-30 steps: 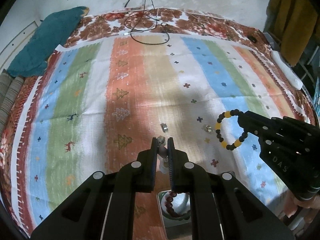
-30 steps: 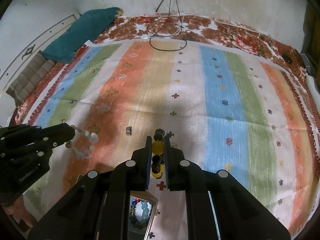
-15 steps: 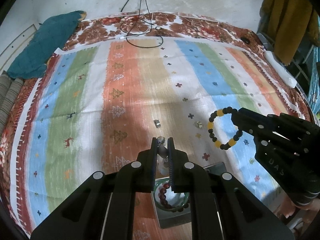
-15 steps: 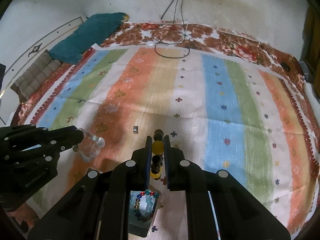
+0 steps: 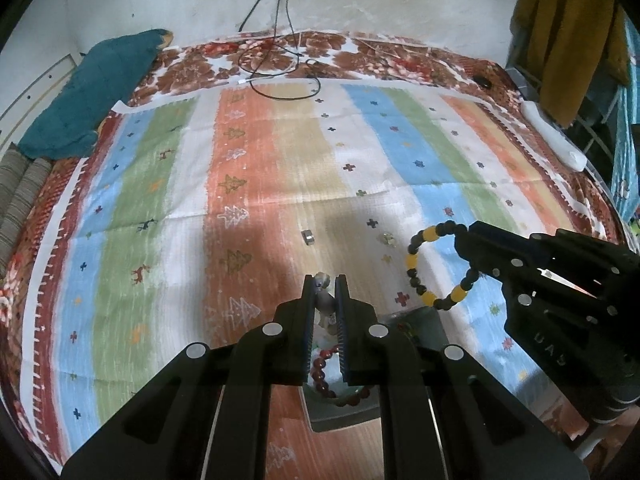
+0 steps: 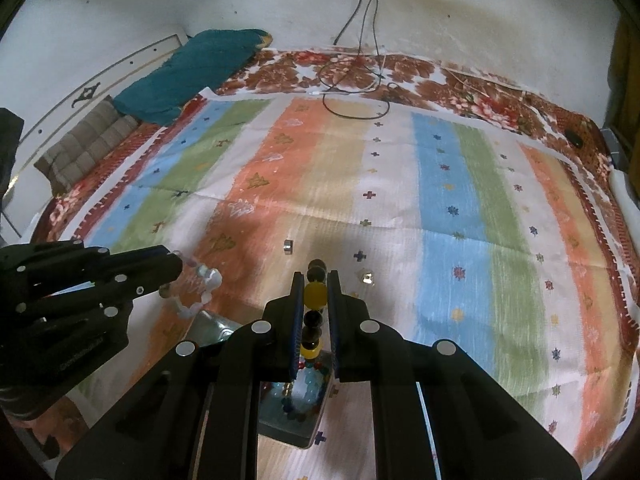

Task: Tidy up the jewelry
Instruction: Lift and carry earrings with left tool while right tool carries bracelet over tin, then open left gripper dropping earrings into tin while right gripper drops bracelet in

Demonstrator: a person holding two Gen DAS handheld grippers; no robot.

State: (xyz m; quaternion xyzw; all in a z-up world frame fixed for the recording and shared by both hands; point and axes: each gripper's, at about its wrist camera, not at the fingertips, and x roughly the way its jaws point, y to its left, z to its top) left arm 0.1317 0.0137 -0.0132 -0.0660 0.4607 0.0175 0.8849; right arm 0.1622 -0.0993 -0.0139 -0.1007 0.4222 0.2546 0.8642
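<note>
My left gripper (image 5: 325, 280) is shut on a pale, clear-beaded bracelet (image 5: 325, 300), which hangs from it in the right wrist view (image 6: 198, 292). My right gripper (image 6: 314, 278) is shut on a black and yellow beaded bracelet (image 6: 315, 294), seen as a loop in the left wrist view (image 5: 416, 268). Both hold their bracelets above a small metal tray (image 5: 428, 320) with a dark red bracelet (image 5: 324, 376) in it. A second tray (image 6: 304, 424) under the right gripper holds coloured beads (image 6: 308, 380).
A silver ring (image 5: 307, 237) and a small gold piece (image 5: 387, 239) lie on the striped cloth (image 5: 280, 168) beyond the grippers. A coiled black cable (image 5: 280, 76) lies at the far edge. A teal cushion (image 5: 92, 96) sits at the far left.
Both grippers have drawn back and up with their bracelets. The trays have come into fuller view beneath them. The ring and gold piece now lie farther ahead.
</note>
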